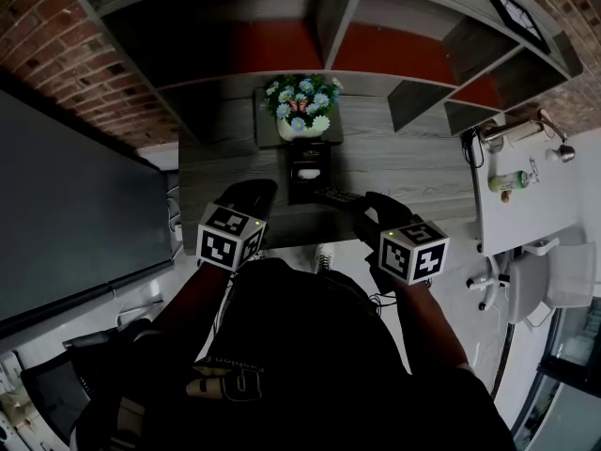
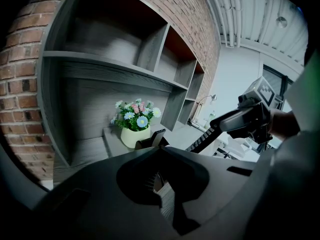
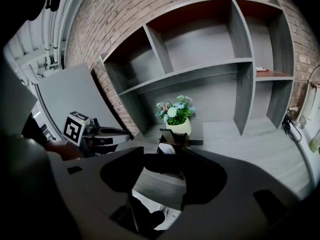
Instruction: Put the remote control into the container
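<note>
The black remote control [image 1: 333, 195] juts from my right gripper [image 1: 368, 205], which is shut on its near end. In the left gripper view the remote [image 2: 204, 139] slants down toward the desk, with its buttons showing. A small black open container [image 1: 308, 172] stands on the grey desk just beyond the remote's tip, in front of a flower pot. In the right gripper view the container [image 3: 171, 143] lies straight ahead of the jaws. My left gripper [image 1: 255, 191] hovers over the desk's front edge left of the container, its jaw tips together with nothing held.
A cream pot of flowers [image 1: 300, 111] stands behind the container. Grey shelf compartments [image 1: 376, 54] rise at the back against a brick wall. A dark panel [image 1: 75, 214] is at the left, and a white table [image 1: 526, 195] with a bottle at the right.
</note>
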